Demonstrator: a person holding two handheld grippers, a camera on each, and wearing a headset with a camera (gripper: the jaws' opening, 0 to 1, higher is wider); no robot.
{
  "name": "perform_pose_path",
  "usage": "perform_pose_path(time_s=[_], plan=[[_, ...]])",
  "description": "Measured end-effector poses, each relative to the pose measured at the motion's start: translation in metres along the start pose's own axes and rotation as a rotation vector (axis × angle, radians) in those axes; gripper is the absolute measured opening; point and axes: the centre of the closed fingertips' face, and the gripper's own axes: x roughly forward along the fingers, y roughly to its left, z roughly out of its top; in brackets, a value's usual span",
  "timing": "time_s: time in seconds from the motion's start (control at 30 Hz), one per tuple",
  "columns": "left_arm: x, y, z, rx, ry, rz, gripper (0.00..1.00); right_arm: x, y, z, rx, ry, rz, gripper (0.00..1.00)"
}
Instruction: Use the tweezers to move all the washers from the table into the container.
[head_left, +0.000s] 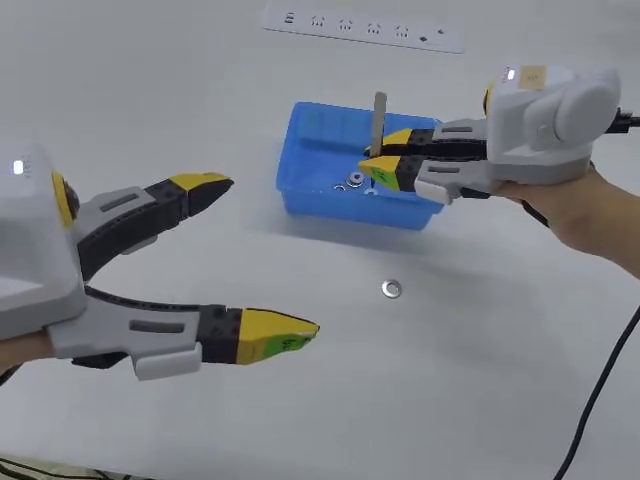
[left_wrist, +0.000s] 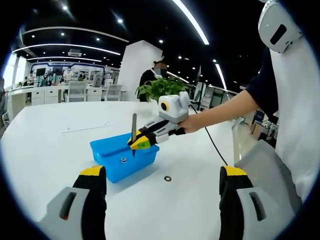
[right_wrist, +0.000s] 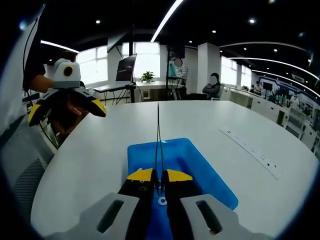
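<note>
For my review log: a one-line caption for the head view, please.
Right gripper holds tweezers over the blue container; one washer lies on the table; left gripper open.

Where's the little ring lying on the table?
In the head view, the washer lies on the white table, just in front of the blue container.

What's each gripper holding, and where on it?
Tweezers, clamped low on their length by the right gripper over the container; the left gripper is open, empty.

An open-plan office with a dark ceiling (right_wrist: 225, 20), long light strips (left_wrist: 192, 24), bright windows (right_wrist: 147, 55) and a white pillar (left_wrist: 136, 70).
</note>
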Motion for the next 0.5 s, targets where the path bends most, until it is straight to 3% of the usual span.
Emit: perform_pose_path(time_s=[0.1,0.23,0.3,0.33,0.4,0.5], plan=[[0.012,0.009,0.012,0.076,-0.012,0.032,0.99,-0.001,0.001,0.003,-0.014,0.002,-0.002,0.08],[0.032,0.017,0.028,0.065,-0.059,0.025,0.98,-0.001,0.004,0.004,-0.032,0.016,0.011,0.08],[0.043,0.027,0.042,0.145,-0.084,0.06,0.95,-0.002,0.006,0.005,-0.034,0.013,0.015,0.08],[0.049,0.027,0.049,0.153,-0.096,0.048,0.92,-0.002,0.006,0.006,-0.035,0.011,0.015,0.08],[0.06,0.028,0.063,0.11,-0.143,0.017,0.9,-0.003,0.007,0.008,-0.032,0.005,0.018,0.08],[0.071,0.035,0.073,0.125,-0.159,0.014,0.86,-0.004,0.008,0.013,-0.035,-0.004,0.02,0.08]])
